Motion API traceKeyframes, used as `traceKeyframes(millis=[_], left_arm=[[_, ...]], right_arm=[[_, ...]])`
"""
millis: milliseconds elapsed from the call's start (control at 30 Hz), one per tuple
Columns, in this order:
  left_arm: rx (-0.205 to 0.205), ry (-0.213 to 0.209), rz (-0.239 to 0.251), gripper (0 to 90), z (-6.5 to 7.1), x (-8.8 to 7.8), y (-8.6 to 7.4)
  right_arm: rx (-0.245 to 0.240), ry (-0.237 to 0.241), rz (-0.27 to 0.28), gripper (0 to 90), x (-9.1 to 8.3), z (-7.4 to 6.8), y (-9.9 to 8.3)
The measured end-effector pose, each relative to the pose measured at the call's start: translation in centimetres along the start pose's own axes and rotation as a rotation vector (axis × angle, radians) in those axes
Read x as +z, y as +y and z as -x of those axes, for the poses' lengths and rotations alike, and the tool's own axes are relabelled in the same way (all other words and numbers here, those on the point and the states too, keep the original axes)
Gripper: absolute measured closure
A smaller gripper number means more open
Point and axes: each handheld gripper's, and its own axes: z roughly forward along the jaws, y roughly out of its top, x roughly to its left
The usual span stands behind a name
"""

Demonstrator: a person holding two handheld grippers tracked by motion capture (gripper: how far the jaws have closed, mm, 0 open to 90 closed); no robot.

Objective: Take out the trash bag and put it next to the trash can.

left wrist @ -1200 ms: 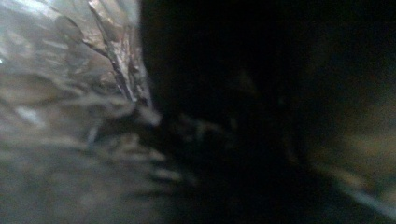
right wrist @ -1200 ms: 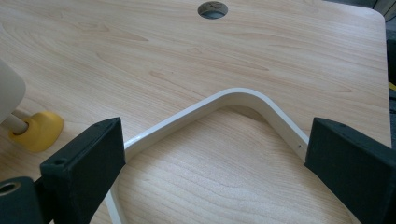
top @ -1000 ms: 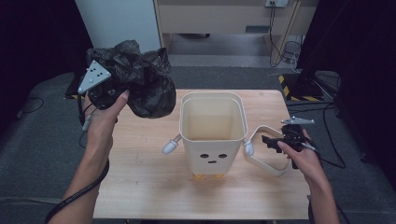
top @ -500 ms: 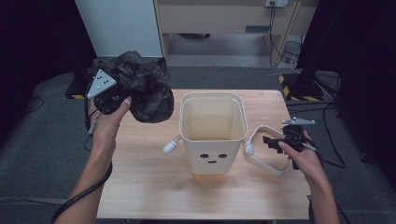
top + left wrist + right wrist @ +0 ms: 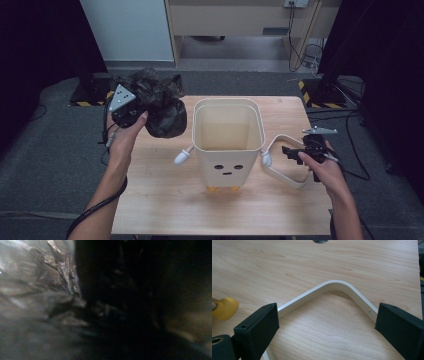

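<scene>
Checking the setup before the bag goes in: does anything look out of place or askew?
The bin's white frame lies flat on the table beside the bin, not on its rim, with the right gripper over it. The black bag is bunched in the left gripper.

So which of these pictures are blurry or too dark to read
Left gripper view: dark and blurred, crumpled black bag too close to focus. Right gripper view: sharp, evenly lit on the white handle. High view: table well lit, surroundings dark.
</scene>
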Motion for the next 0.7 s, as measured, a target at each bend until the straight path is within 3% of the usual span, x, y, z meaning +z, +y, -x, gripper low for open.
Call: traceKeyframes(millis=[233, 400, 700], left_arm=[[0.004, -0.001, -0.012, 87.5, 0.3, 0.9, -0.7], [0.007, -0.005, -0.026, 87.5, 0.5, 1.6, -1.2], [-0.001, 0.012, -0.044, 87.4, -0.1, 2.5, -2.1]], right_arm=[[-0.017, -0.002, -0.003, 5.1, 0.1, 0.2, -0.1], [0.001, 0.001, -0.005, 5.1, 0.0, 0.2, -0.1], [0.008, 0.017, 0.005, 5.1, -0.2, 0.3, 0.0]])
